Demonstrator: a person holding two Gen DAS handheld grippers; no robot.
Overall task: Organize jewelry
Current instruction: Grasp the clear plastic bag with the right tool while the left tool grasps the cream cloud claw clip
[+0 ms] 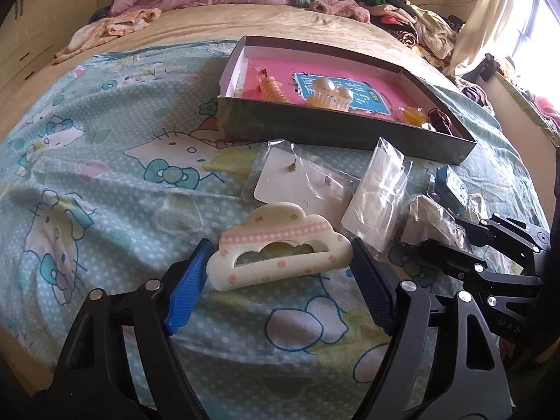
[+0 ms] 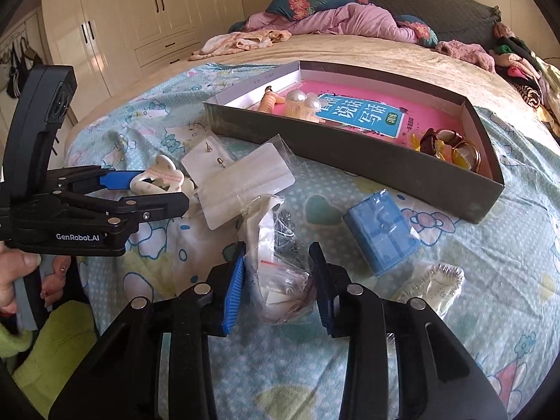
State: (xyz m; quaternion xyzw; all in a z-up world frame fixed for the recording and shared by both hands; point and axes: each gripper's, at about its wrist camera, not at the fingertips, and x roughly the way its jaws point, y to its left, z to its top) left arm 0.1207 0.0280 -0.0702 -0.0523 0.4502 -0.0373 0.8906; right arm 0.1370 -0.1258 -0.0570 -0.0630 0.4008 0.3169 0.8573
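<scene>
A cream cloud-shaped hair clip (image 1: 280,245) with a pink checked band lies on the Hello Kitty sheet. My left gripper (image 1: 280,244) has a blue pad against each end of it; the right wrist view shows this grip (image 2: 162,187) from the side. My right gripper (image 2: 277,245) squeezes a crumpled clear plastic bag of jewelry (image 2: 280,280) between its pads. Beyond both stands a shallow dark box (image 1: 315,129) with a pink book as its floor. It holds a pearl clip (image 1: 330,92), an orange spiral clip (image 1: 273,87) and bangles (image 2: 462,154).
Between grippers and box lie an earring card in a clear sleeve (image 1: 297,178), a clear flat packet (image 1: 378,196), a small blue box (image 2: 381,238) and a bagged comb-like piece (image 2: 434,283). Clothes are heaped at the bed's far end. A hand (image 2: 14,280) holds the left gripper.
</scene>
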